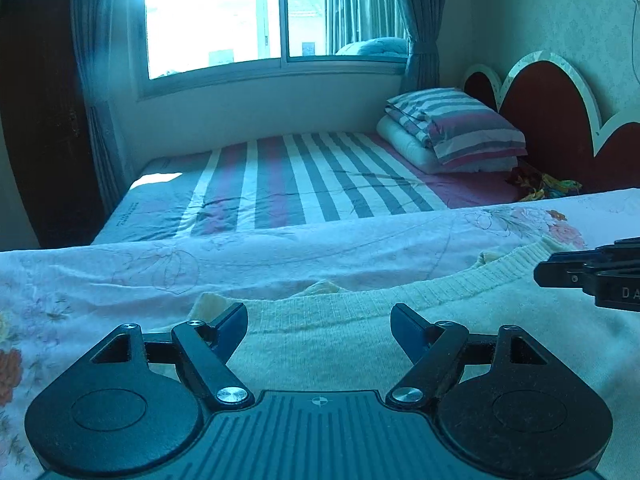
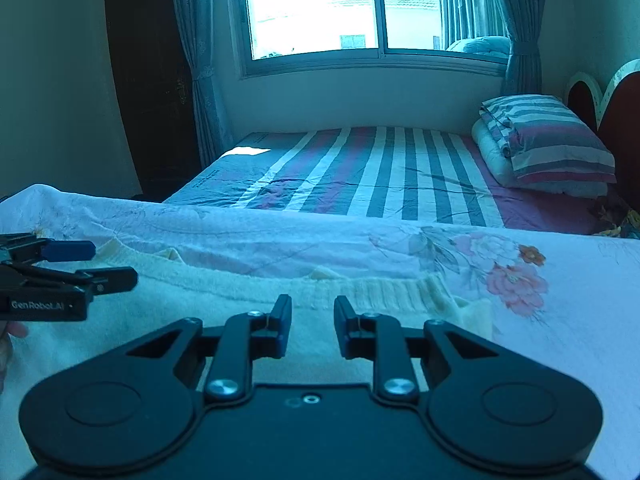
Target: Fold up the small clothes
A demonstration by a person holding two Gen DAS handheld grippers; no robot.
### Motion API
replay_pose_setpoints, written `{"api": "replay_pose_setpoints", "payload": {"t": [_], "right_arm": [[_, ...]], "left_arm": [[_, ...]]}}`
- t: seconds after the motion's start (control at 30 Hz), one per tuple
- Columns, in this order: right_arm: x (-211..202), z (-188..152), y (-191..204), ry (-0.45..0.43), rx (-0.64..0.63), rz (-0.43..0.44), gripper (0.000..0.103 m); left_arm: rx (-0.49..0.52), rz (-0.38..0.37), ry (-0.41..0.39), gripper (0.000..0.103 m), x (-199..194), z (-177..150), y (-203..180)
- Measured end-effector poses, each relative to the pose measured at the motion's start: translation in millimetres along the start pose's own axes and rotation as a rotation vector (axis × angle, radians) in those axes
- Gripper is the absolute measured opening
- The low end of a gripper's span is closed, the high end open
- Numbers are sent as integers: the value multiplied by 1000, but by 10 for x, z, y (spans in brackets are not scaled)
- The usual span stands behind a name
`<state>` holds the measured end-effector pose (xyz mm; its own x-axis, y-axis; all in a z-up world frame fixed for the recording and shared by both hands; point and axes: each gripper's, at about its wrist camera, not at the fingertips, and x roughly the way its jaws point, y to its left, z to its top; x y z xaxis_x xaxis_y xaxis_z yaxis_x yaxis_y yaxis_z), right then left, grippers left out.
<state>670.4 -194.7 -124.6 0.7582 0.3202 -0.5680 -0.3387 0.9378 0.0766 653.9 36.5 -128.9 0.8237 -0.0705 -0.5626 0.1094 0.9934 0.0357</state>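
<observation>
A cream knitted sweater (image 1: 340,344) lies flat on a floral sheet, its ribbed hem toward the far side; it also shows in the right wrist view (image 2: 224,292). My left gripper (image 1: 318,320) hovers low over the sweater with its jaws wide apart and nothing between them. My right gripper (image 2: 313,312) hovers over the sweater near the ribbed hem, jaws apart by a narrower gap and empty. Each gripper shows in the other's view: the right one at the right edge (image 1: 560,274), the left one at the left edge (image 2: 104,264).
The floral sheet (image 2: 560,340) covers the work surface. Behind it stands a bed with a striped cover (image 1: 312,176), a striped pillow (image 1: 456,128) on a folded quilt, and a red headboard (image 1: 552,108). A window (image 2: 340,8), curtains and a dark wardrobe (image 2: 152,80) are behind.
</observation>
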Motion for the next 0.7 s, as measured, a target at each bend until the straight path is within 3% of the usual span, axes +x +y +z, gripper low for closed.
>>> {"api": "replay_pose_setpoints", "payload": {"t": [0.13, 0.23, 0.37, 0.5, 0.7], "right_arm": [[245, 22, -23, 40, -38, -18, 22], [292, -45, -306, 56, -3, -91, 21], [214, -111, -640, 48, 43, -121, 20], [192, -111, -585, 57, -12, -125, 22], [-86, -77, -606, 25, 37, -116, 27]], "left_arm": [[9, 25, 58, 78, 262, -66, 62], [-40, 26, 52, 78, 316, -122, 228], [-97, 28, 50, 78, 381, -175, 412], [-75, 59, 61, 80, 390, -163, 351], [-51, 107, 84, 80, 204, -154, 335]]}}
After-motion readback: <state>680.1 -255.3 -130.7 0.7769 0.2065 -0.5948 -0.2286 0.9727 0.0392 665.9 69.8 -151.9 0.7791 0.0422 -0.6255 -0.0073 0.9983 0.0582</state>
